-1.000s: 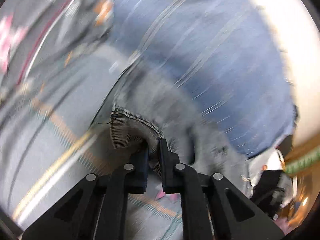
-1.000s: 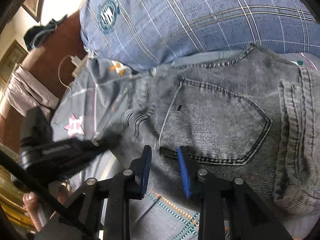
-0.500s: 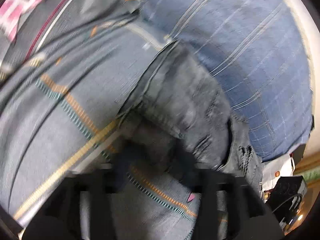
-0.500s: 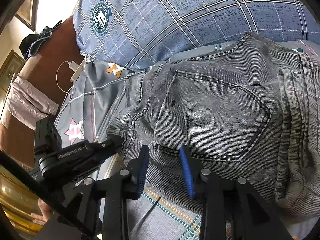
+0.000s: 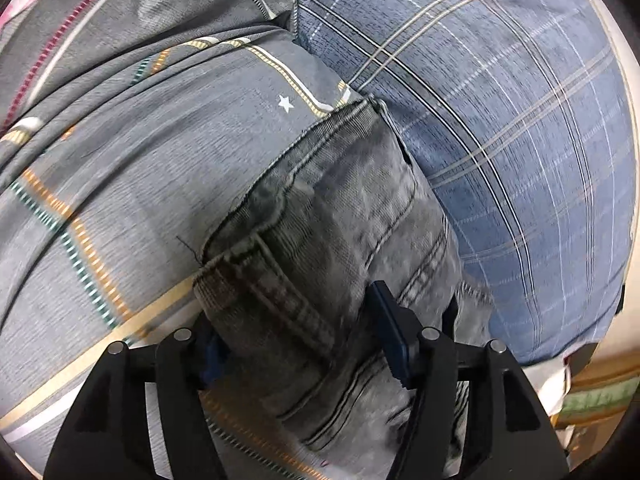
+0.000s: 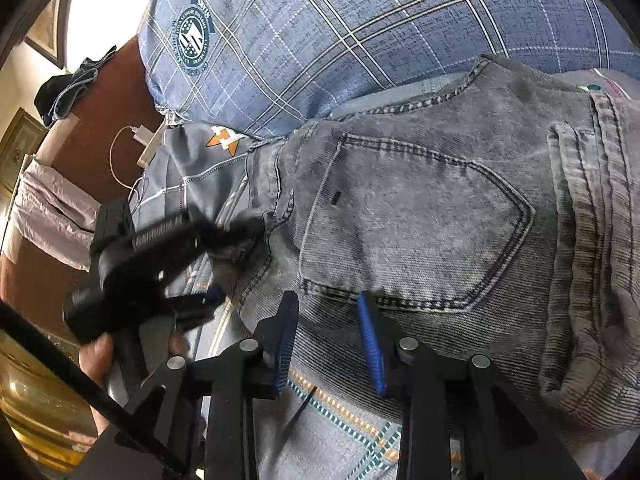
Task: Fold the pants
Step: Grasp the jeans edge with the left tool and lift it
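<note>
My left hand-held gripper is spread wide, straddling the folded hem end of the faded grey denim pants without pinching. The garment's long axis runs ahead and rightward from it. My right hand-held gripper is half open and empty, with the back pocket just ahead. The pants lie on the grey patterned bed sheet. I judge the left nearer the hem.

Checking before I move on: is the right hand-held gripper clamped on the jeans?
No, the right hand-held gripper is open, its blue pads apart over the jeans below the back pocket.
</note>
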{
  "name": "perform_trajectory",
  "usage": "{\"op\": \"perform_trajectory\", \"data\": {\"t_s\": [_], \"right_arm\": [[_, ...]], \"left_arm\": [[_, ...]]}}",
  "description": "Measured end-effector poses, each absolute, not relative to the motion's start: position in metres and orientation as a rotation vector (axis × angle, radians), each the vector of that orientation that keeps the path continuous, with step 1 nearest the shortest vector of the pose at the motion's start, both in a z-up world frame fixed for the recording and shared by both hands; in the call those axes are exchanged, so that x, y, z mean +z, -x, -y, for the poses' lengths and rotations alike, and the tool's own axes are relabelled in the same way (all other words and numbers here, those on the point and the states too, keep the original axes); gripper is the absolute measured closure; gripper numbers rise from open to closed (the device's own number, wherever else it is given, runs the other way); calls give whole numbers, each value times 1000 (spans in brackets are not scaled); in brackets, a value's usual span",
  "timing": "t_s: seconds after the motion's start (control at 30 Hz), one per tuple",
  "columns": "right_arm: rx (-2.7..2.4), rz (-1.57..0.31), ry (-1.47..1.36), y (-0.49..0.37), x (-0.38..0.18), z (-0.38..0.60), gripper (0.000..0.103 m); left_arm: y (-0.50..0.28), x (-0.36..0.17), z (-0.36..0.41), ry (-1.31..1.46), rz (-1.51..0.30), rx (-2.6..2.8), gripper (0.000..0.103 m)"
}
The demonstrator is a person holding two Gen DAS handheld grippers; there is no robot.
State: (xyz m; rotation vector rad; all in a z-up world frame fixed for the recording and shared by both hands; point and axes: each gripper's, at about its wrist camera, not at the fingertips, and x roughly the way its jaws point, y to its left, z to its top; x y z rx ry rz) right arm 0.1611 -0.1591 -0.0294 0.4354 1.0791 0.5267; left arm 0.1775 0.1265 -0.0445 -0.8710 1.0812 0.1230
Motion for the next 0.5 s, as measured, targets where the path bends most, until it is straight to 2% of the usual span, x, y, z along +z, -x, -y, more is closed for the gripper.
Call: {"op": "perform_trajectory", "data": {"t_s": [0.07,0.13,0.2,0.3,0.4,0.5], "right_arm": [[524,-1093,-417,-162,-31,156,72],[525,-1100,-408,-162,-31,155,72],[527,-1114,-411,-163,-33,155,72],[528,-1129,-438,-166,-36,157,72],[539,-1129,-456,-167,-38,160,72],[559,-1129,-493,-167,-34,166,69]], "left_arm": [[-183,-41,-125,839,-1105,118,75],[-178,-33,-124,810,-1090,100,83],[-169,-16,-117,740,-1026,64,86],[-164,0,-99,606,-939,31,84],[-177,-20,-100,613,-988,88,73],[-185,-39,-108,642,-1029,77,77]]}}
